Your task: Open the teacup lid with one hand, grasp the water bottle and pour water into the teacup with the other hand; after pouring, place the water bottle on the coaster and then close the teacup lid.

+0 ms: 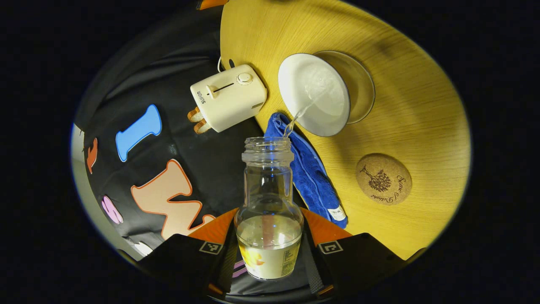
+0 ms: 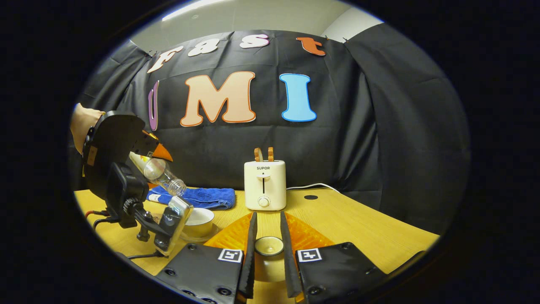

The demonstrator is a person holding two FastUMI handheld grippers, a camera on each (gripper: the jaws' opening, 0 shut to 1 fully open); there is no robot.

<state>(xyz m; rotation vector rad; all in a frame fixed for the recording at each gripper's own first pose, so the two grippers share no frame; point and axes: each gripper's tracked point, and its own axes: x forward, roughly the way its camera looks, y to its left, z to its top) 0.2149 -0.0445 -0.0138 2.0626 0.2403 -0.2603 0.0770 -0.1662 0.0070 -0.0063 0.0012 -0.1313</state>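
My left gripper [image 1: 268, 240] is shut on a clear glass water bottle [image 1: 268, 198], tilted mouth-first toward the table. A thin stream of water [image 1: 300, 114] runs from its mouth into the white teacup [image 1: 314, 95], which stands lidless on a glass saucer [image 1: 360, 90]. The cork coaster [image 1: 383, 178] lies bare to the cup's right. In the right gripper view, my right gripper [image 2: 268, 226] is shut on the cream teacup lid [image 2: 269, 247], held low over the table. There the tilted bottle [image 2: 162, 173] hangs over the teacup [image 2: 199, 221] at the left.
A folded blue towel [image 1: 312, 177] lies just beside the cup, under the bottle's neck. A white toaster [image 2: 265, 185] with two toast slices stands at the back of the wooden table [image 2: 358, 223], its cord trailing right. A hand [image 2: 82, 122] holds the left gripper.
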